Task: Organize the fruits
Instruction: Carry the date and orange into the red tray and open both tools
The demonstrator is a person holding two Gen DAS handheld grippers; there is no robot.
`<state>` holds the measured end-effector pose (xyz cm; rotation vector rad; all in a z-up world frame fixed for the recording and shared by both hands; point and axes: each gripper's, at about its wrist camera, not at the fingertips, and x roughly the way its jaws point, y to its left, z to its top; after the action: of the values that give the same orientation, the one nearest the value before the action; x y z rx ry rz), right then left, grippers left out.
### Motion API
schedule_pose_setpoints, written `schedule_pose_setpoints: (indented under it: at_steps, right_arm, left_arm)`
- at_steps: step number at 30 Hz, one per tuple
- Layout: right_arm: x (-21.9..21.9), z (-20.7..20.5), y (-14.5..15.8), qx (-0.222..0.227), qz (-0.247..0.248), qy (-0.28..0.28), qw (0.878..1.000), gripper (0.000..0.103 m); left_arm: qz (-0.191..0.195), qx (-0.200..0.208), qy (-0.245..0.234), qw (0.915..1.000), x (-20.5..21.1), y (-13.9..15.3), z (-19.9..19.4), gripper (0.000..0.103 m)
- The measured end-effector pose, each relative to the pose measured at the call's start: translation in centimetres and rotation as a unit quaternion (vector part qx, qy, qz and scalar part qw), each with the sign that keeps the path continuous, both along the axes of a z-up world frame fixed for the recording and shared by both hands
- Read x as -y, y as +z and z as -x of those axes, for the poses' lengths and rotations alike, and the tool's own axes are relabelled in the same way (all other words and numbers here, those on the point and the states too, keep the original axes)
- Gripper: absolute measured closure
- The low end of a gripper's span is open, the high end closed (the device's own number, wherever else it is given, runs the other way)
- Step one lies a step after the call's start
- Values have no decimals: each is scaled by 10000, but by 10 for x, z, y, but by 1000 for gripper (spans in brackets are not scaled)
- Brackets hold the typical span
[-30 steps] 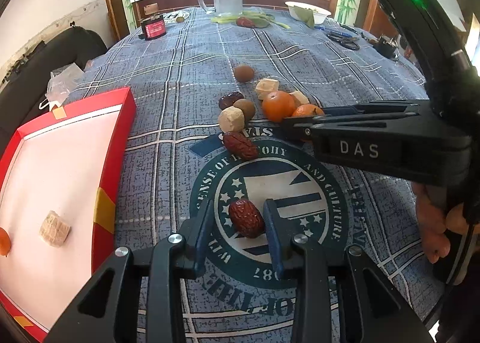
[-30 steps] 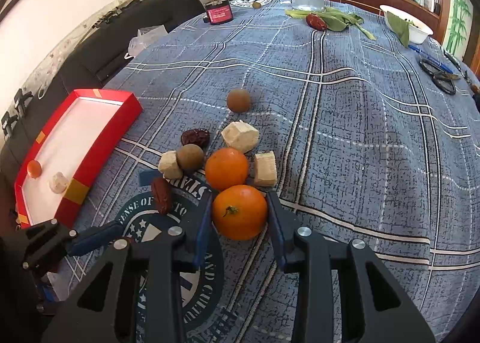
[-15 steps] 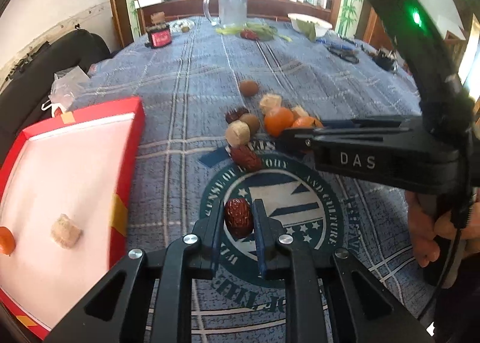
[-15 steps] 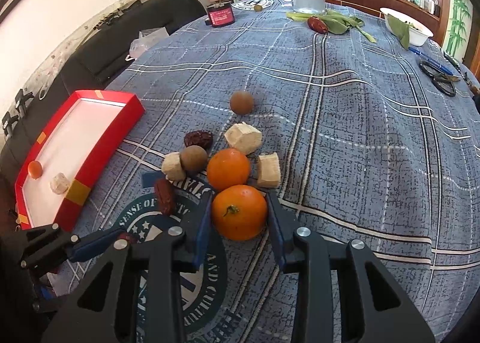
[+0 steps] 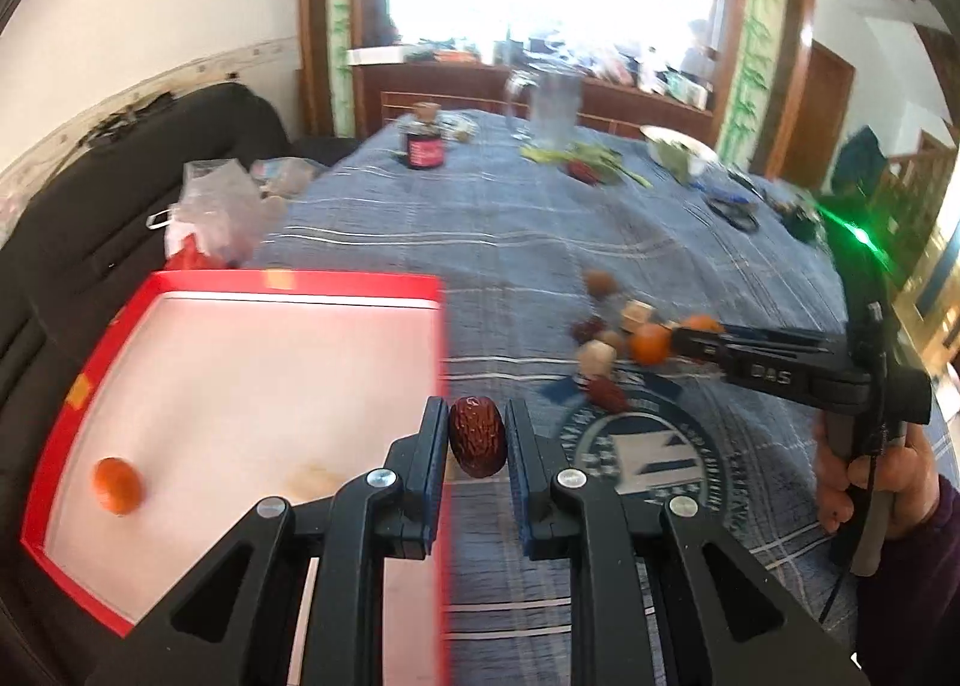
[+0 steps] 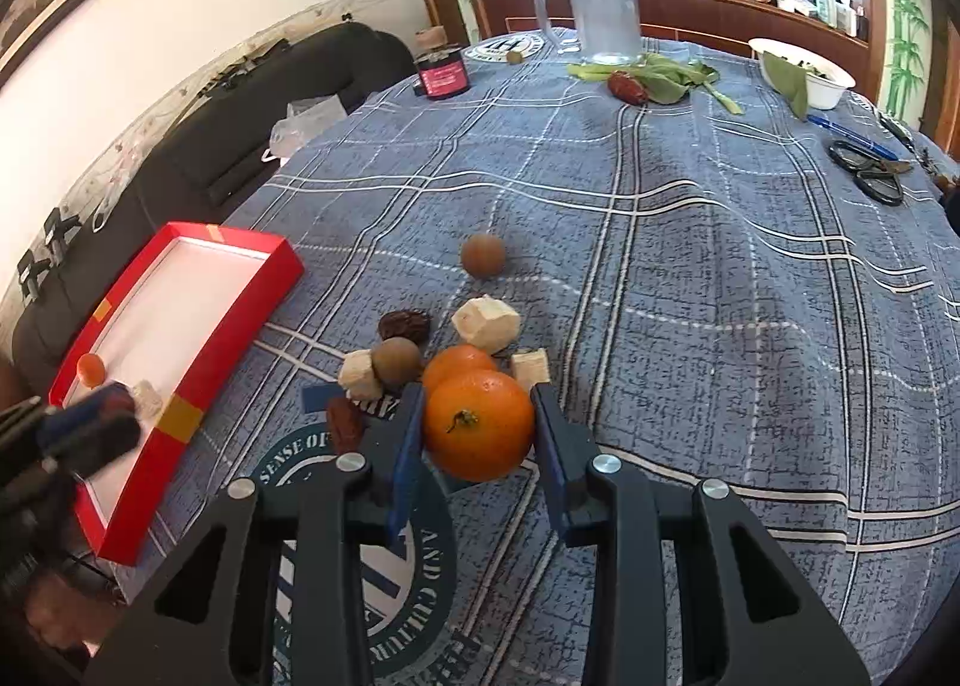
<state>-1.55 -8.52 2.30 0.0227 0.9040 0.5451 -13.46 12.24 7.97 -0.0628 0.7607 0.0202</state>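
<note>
Two grippers: left (image 5: 478, 437) clamps one date (image 5: 477, 436), right (image 6: 478, 433) (lifted) clamps one orange (image 6: 478, 425).

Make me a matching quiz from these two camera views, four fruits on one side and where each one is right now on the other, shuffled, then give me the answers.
Things:
1. red date
2. big orange
3. small orange
4. round brown fruit

Places:
A. lying inside the red tray
B. alone on the tablecloth, beyond the pile
C. between the left gripper fingers
D. between the right gripper fingers

Pairs: 1-C, 2-D, 3-A, 4-B
</note>
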Motion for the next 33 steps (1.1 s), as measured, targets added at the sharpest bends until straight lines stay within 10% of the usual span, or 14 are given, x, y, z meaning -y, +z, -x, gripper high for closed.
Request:
schedule_pose_setpoints:
  at_steps: [9, 33]
  right_arm:
    - [2, 9, 10, 310, 30, -531, 9981, 66]
    - [-153, 81, 35, 725, -85, 1349, 9882, 66]
  left_arm:
    - [115, 114, 487, 9987, -54, -1, 14, 85]
    - [-64, -13, 1018, 9948, -110, -5, 13, 85]
